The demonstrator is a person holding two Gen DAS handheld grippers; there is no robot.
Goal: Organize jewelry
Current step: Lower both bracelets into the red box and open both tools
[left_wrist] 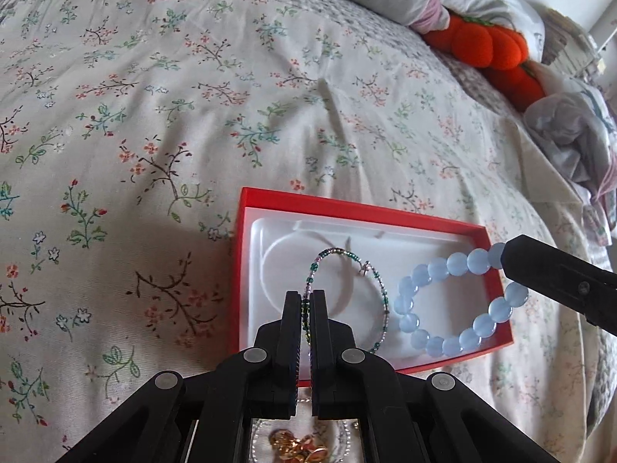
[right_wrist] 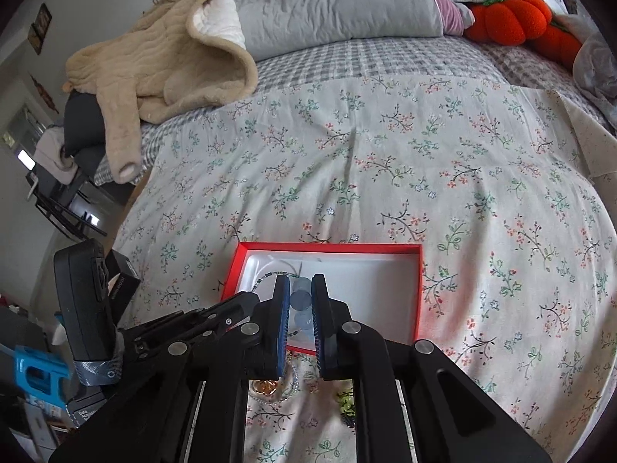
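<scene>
Two bracelets hang over the red box [left_wrist: 478, 227] on the bed [left_wrist: 193, 96]. My left hand-held gripper [left_wrist: 307, 301] pinches the thin bead bracelet [left_wrist: 380, 285]; my right hand-held gripper [right_wrist: 300, 301] holds the blue bracelet [left_wrist: 455, 262]. Neither lies flat in the box yet. More jewelry [right_wrist: 266, 386] waits below, mostly hidden behind my grippers, so I can't count it.
</scene>
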